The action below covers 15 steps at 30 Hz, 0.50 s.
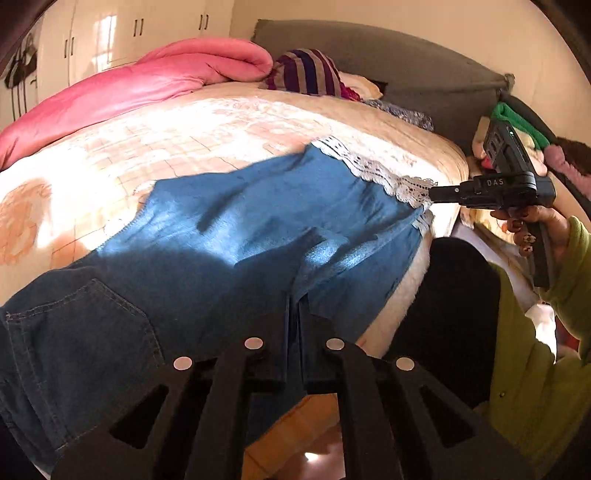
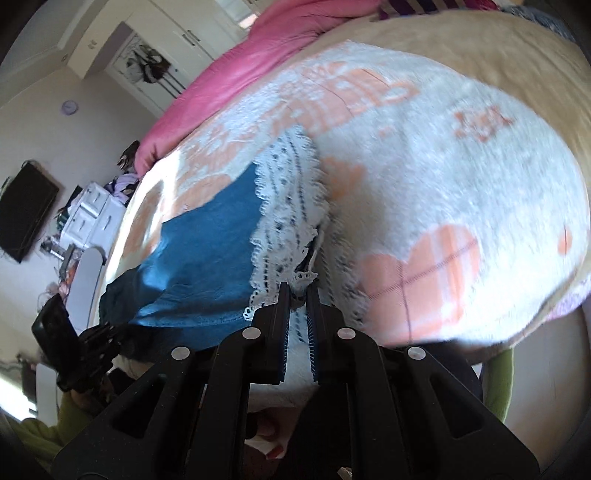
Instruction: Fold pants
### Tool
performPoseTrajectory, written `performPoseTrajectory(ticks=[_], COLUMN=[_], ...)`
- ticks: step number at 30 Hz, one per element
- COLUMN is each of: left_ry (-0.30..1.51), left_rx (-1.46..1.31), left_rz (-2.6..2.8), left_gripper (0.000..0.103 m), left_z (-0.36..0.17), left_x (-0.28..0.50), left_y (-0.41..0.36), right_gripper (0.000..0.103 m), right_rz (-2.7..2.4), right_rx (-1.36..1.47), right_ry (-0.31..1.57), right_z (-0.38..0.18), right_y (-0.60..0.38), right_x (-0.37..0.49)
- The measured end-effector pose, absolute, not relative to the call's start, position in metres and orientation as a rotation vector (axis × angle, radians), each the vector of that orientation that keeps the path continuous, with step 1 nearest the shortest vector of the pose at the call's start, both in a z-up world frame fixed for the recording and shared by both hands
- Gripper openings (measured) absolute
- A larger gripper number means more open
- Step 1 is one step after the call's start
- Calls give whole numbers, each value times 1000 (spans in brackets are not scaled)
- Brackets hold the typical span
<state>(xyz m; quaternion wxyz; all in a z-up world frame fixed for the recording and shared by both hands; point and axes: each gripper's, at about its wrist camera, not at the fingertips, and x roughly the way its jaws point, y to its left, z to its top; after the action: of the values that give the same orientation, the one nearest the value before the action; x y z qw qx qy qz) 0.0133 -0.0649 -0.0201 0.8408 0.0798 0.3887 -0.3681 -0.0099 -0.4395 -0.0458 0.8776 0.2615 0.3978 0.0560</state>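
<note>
Blue denim pants (image 1: 266, 236) with a white lace hem (image 1: 373, 173) lie across the bed. My left gripper (image 1: 295, 299) is shut on the near edge of the pants by the bed's edge; a back pocket (image 1: 74, 332) lies to its left. My right gripper (image 1: 434, 194) pinches the lace hem at the leg's far end. In the right wrist view my right gripper (image 2: 299, 290) is shut on the lace hem (image 2: 288, 206), with the blue cloth (image 2: 207, 254) to the left and the left gripper (image 2: 92, 347) at the lower left.
The bed has a cream and orange patterned blanket (image 1: 221, 125). A pink duvet (image 1: 147, 81) and a striped garment (image 1: 306, 70) lie at its far side by a grey headboard (image 1: 388, 59). White wardrobes (image 1: 110, 33) stand behind. A TV (image 2: 22, 210) hangs on the wall.
</note>
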Motion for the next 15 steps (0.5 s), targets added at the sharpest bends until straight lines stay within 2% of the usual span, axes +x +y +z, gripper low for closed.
performPoseTrajectory(ticks=[4,7,11,12,13,15], left_ry=[826,834,844,843,841,837], left_rx=[203,215,223,228,230,225], left_rz=[-792,-787,-785,-782,-780,-773], left_gripper=[4,4,4,4,4,4], left_z=[-21,-23,-24,-23,-22,-19], left_x=[10,9,9,9,9,9], left_y=[-70,-72,-73,-73,-74,-74], right_gripper=[6,15,48,54,57,57], right_rz=[95,23,-11,77,126,273], right_rx=[514,419,122,36,-10,-154], right_ry=[845,843,713,713,719,732], right_z=[-48,-43,-12,-7,-6,-11], right_y=[-439,-436,-411,-391,-380,-338], right_x=[-11,-16,-36,-35,-32,-26])
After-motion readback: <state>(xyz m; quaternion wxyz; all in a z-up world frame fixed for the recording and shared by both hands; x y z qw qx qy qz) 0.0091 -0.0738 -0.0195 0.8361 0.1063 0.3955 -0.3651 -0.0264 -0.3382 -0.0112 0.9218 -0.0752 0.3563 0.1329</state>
